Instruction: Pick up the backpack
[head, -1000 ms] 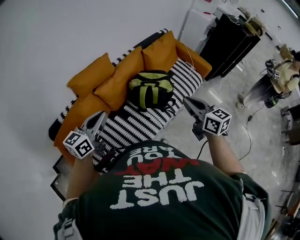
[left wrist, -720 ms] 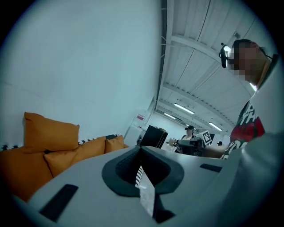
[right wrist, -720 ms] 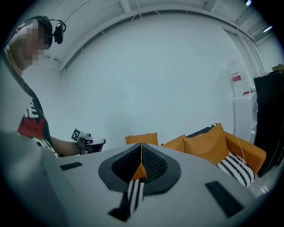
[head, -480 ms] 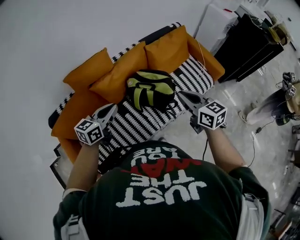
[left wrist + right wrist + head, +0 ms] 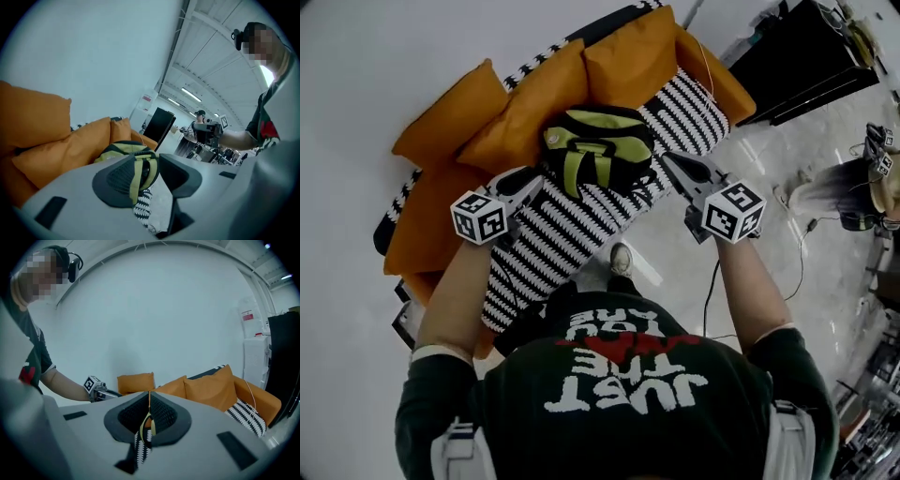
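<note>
black-and-green backpack (image 5: 598, 150) lies on the striped sofa (image 5: 572, 239) seat, up against orange cushions (image 5: 534, 98). left gripper (image 5: 534, 181) just beside the bag's left side, fingers apart, bag showing in the gap between them. right gripper (image 5: 668, 161) just beside its right side, fingers pressed together at the tips, nothing clamped

The backpack (image 5: 598, 155) is showing matt woven cloth. The sofa (image 5: 553, 253) is wearing soft striped cloth, and the cushions (image 5: 534, 98) are looking plain and matt. The floor (image 5: 769, 159) is shining, smooth and glossy. The left gripper (image 5: 147, 161) and right gripper (image 5: 149, 397) are showing matt grey plastic, ribbed inside.
</note>
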A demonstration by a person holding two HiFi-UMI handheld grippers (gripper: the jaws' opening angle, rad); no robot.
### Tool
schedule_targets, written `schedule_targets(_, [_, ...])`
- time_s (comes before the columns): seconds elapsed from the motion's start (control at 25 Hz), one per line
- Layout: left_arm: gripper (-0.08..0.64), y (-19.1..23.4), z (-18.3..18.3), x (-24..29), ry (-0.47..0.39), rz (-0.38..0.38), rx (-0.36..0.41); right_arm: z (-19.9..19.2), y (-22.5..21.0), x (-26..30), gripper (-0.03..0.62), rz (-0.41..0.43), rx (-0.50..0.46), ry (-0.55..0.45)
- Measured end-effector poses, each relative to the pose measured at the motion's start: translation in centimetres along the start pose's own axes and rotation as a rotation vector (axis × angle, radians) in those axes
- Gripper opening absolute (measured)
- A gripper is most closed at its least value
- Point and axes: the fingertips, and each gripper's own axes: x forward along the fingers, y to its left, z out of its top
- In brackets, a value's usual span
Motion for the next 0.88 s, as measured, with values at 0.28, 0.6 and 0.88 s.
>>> schedule_targets(0.28, [0.312, 6.4, -5.8, 7.4, 0.113, -0.093, -0.041, -4.8, -4.3, 4.8, 0.032, -0.06, -0.029, 0.023])
schedule_targets(0.6, [0.345, 8.8, -12.6, 11.7, 0.157, -0.276, -0.094, -13.3, -8.4, 10.1, 0.032, -0.144, 0.031, 0.05])
schedule_targets(0.88, [0.345, 4.7, -13.2, 15.1, 0.089, -0.544, -0.175, -19.8, -11.3, 9.2, 0.032, -0.167, 0.109, 0.045])
